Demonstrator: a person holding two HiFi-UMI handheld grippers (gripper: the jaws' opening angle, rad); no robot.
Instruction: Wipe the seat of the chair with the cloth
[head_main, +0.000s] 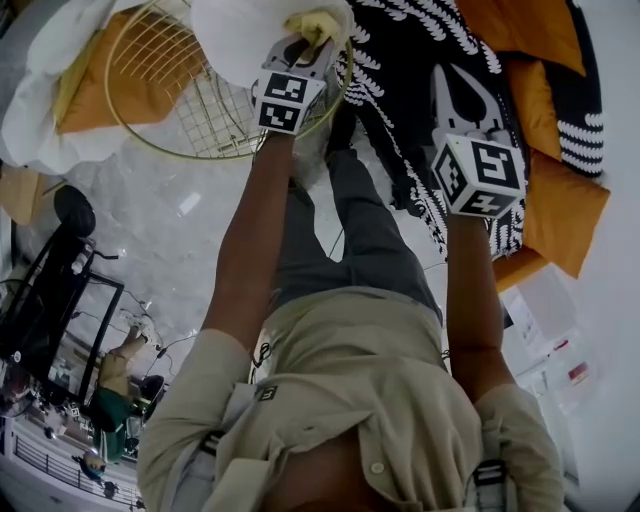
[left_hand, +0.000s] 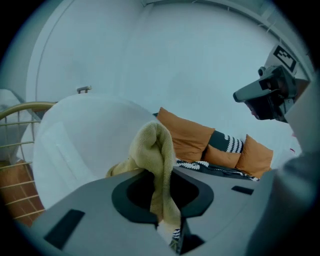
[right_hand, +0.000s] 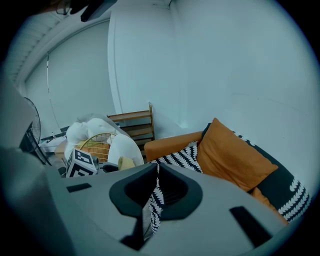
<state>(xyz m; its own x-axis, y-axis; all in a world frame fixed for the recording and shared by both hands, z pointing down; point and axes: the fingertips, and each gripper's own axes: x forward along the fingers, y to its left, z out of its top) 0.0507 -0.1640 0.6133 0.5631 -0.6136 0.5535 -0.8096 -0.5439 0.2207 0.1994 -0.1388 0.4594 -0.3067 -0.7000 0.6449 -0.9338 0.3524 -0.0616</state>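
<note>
Two grippers are raised in front of you. Your left gripper (head_main: 303, 45) has its fingers (left_hand: 125, 200) clamped on the yellow cloth (left_hand: 152, 150), which bunches up above the tips and trails down through the gap between them. In the head view the cloth (head_main: 318, 22) sits at the edge of the white cushion (head_main: 240, 35) lying in the gold wire chair (head_main: 180, 110). Whether cloth and cushion actually touch cannot be told. Your right gripper (right_hand: 157, 167) is well apart from the chair, held over the black-and-white patterned throw (head_main: 400, 70) on the sofa (right_hand: 165, 142). Its fingers are closed together and grip nothing; the throw only shows through the slit behind them. Orange cushions (head_main: 545, 110) lie beside the throw.
</note>
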